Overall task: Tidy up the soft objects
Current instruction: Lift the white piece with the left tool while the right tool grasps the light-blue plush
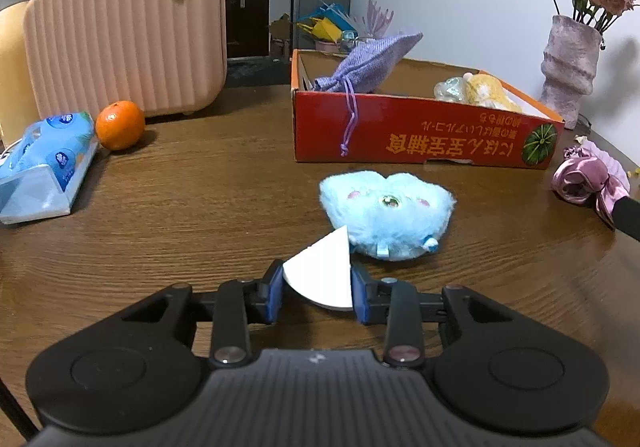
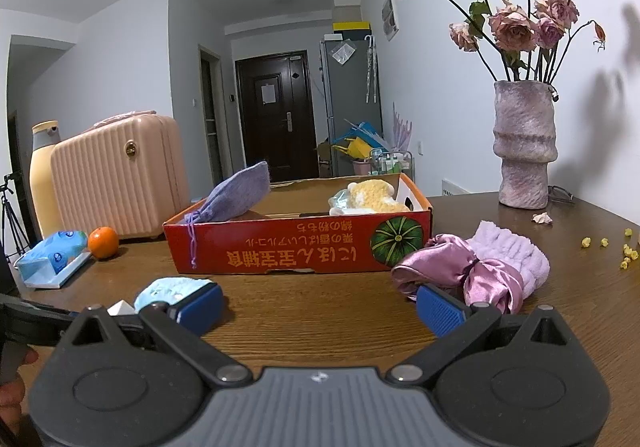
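Wooden table (image 1: 200, 207): red box (image 1: 400, 135) already holds two soft items; left gripper (image 1: 318, 289) clamps a white wedge (image 1: 324, 271), right gripper (image 2: 320, 311) gapes empty; blue plush (image 1: 386, 213) remains.

A light blue plush toy (image 1: 386, 215) lies just ahead of the blue pads (image 1: 275, 289); beyond it, a red box (image 1: 420, 135) with orange lettering.

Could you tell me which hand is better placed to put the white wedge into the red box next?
Left, probably. The left tool is already shut on the white wedge, with the red box ahead across the table. The right tool stands open and empty beside the pink satin cloth.
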Demonstrator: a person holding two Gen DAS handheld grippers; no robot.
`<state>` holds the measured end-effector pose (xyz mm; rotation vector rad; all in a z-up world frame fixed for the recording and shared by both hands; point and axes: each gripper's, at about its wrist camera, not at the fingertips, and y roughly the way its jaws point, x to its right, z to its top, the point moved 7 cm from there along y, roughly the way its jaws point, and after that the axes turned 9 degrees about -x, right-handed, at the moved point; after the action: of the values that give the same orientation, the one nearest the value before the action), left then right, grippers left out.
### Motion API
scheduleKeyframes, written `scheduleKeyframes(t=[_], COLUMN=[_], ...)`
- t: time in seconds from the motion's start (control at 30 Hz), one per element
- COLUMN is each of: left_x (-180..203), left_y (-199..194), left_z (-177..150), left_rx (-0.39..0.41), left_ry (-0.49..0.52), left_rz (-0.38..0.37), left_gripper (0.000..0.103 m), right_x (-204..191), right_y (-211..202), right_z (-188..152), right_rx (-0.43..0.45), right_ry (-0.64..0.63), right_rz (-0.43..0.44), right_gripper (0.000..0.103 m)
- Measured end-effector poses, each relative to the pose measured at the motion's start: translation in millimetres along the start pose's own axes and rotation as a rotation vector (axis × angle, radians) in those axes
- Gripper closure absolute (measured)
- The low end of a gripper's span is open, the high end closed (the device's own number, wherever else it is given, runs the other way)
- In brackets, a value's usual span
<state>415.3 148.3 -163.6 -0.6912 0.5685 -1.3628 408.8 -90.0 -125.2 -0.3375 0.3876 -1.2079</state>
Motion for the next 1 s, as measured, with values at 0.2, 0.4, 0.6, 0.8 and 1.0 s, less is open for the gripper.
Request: scheduleKeyframes(t=[0.2,0.4,0.6,0.8,1.0], left_x=[0,-7,-20,-32,-46], left_y=[-9,-17,-26,-33,-40], left_z=[1,1,-1,0,1], left_rx=[0.037,0.061,0.083,0.100,0.124], left_ry=[0.006,-0.004,-0.028,-0.042,-0.044], left_rz=[0.021,0.041,0.060,0.071,0.084], left_gripper=[0.068,0.068,0.068,0.068,0.068], right_x=[-2,-11,-36,-62,-85], right_y=[0,2,7,15,28], right_z=[-1,-2,-5,-6,-6], right_rx=[0.004,-0.003,-0.021,-0.041,-0.071], right_ry=[-0.008,-0.003,-0.031,-0.055,-0.074], right_rz=[-0.006,0.009,0.049,0.079,0.091], right_gripper=[0.000,0.000,0.000,0.000,0.000])
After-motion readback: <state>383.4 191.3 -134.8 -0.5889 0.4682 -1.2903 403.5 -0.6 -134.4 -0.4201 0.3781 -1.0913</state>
